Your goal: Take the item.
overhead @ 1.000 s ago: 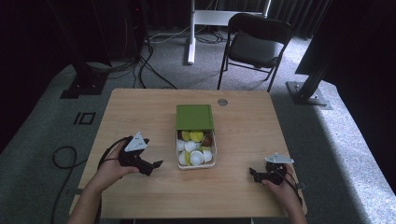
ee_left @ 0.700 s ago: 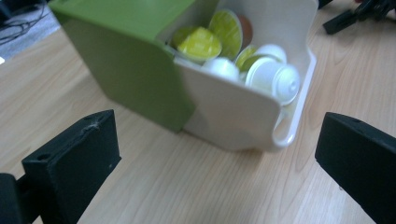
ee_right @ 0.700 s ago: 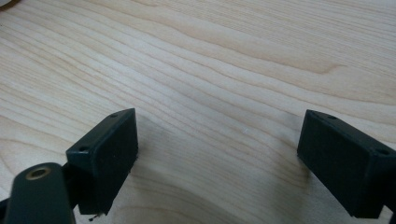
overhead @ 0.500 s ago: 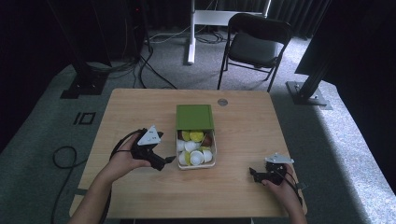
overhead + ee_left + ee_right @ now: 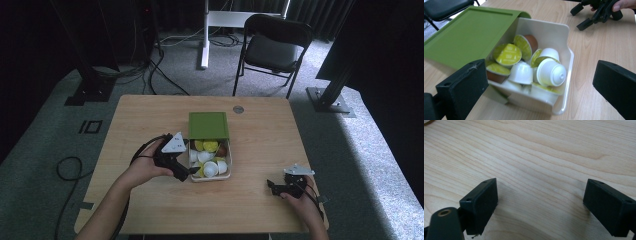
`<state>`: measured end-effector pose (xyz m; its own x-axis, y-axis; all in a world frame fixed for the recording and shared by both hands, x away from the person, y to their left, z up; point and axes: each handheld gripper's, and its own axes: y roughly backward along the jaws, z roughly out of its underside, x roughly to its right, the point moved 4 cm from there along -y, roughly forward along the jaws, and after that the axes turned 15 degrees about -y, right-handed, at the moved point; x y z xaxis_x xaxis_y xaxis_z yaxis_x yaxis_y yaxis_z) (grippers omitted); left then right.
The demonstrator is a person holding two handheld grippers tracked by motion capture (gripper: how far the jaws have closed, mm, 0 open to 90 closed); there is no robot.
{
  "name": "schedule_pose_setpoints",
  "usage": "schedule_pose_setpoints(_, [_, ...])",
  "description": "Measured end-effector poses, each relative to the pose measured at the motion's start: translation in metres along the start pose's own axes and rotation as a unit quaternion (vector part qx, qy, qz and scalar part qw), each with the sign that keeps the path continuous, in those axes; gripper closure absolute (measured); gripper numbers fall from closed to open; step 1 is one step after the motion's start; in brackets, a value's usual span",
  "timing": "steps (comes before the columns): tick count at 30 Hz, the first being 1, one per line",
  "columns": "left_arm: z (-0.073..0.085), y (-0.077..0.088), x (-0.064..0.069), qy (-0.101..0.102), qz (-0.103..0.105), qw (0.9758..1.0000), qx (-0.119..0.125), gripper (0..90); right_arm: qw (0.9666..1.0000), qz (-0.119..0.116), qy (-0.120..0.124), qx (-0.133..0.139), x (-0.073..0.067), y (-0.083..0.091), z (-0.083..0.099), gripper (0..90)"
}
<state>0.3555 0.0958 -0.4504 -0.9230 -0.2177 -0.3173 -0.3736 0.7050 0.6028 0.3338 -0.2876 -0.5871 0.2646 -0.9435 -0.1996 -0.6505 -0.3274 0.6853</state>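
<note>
Right gripper [image 5: 278, 186], jaws spread, low over bare wooden table [image 5: 260, 125] at near right; left gripper [image 5: 186, 172], jaws spread and empty, at the near-left corner of white box [image 5: 564, 82] of coffee capsules [image 5: 551, 72] mid-table; green lid [image 5: 208, 125] behind; black chair [image 5: 272, 47] beyond

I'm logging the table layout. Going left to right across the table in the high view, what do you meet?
left gripper → white box of coffee capsules → right gripper
</note>
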Motion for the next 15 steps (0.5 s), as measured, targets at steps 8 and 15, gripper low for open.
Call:
schedule_pose_setpoints(8, [-0.013, -0.021, 0.009, -0.025, 0.031, 0.9992, -0.003, 0.7, 1.0000, 0.000, 0.000, 0.000, 0.000, 0.000, 0.000, 12.1])
schedule_pose_setpoints(15, [-0.020, -0.039, 0.011, -0.031, 0.056, 0.9980, -0.002, 0.7, 1.0000, 0.000, 0.000, 0.000, 0.000, 0.000, 0.000, 12.1])
